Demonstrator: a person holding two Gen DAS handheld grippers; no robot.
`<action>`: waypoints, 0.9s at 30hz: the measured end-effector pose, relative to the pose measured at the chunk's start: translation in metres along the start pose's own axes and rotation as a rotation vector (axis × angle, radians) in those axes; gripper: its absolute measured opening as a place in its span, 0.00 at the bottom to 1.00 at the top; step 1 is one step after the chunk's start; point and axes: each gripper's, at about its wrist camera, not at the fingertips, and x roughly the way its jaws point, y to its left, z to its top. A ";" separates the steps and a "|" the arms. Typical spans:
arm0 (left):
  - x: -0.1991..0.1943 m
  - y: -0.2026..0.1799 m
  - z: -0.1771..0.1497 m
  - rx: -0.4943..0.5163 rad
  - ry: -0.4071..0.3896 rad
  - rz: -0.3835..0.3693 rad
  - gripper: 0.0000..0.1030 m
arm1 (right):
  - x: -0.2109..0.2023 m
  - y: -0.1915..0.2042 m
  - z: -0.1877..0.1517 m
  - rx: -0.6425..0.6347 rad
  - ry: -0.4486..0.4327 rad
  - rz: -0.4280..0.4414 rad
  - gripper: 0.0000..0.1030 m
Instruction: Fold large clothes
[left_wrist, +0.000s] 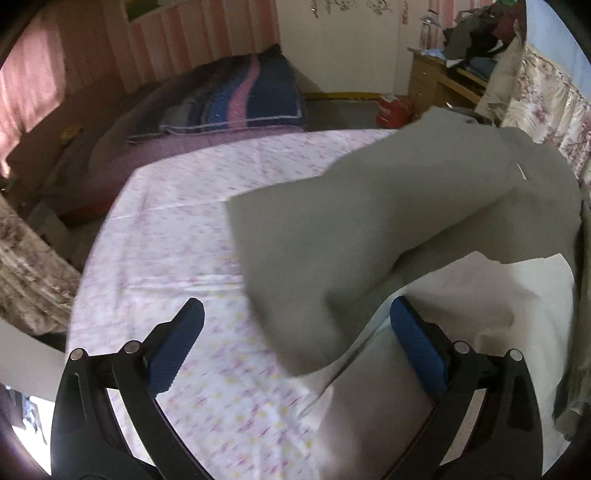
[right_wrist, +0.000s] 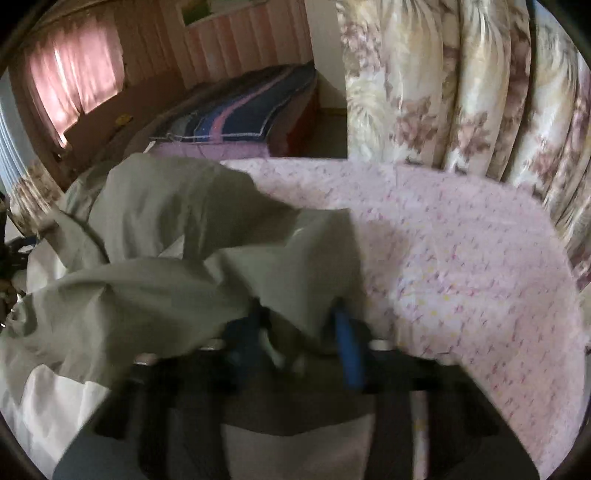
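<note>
Blue-padded left gripper (left_wrist: 295, 347) standing wide open and empty over the floral bed sheet (left_wrist: 207, 229); right gripper (right_wrist: 301, 332) pinching the grey-green garment (right_wrist: 155, 236) (bunched on the bed). Gathering stage; next, probably left catching a free edge.

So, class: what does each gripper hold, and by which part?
Left gripper: nothing, open. Right gripper: closed on a bunched fold of the grey-green garment.

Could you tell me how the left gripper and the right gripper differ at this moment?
The left gripper stands wide open; the right gripper is nearly closed. The left holds nothing, with the grey garment lying between its pads; the right pinches that garment. Both have blue pads and point down over the bed sheet.
</note>
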 end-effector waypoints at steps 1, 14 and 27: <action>0.004 -0.003 0.002 -0.001 0.005 -0.032 0.79 | -0.004 -0.001 0.002 -0.001 -0.018 -0.022 0.15; -0.036 -0.052 0.098 0.004 -0.280 0.030 0.05 | -0.079 -0.013 0.067 -0.076 -0.295 -0.424 0.15; -0.039 -0.047 0.011 -0.020 -0.127 -0.006 0.91 | -0.103 0.006 -0.025 0.028 -0.119 -0.285 0.85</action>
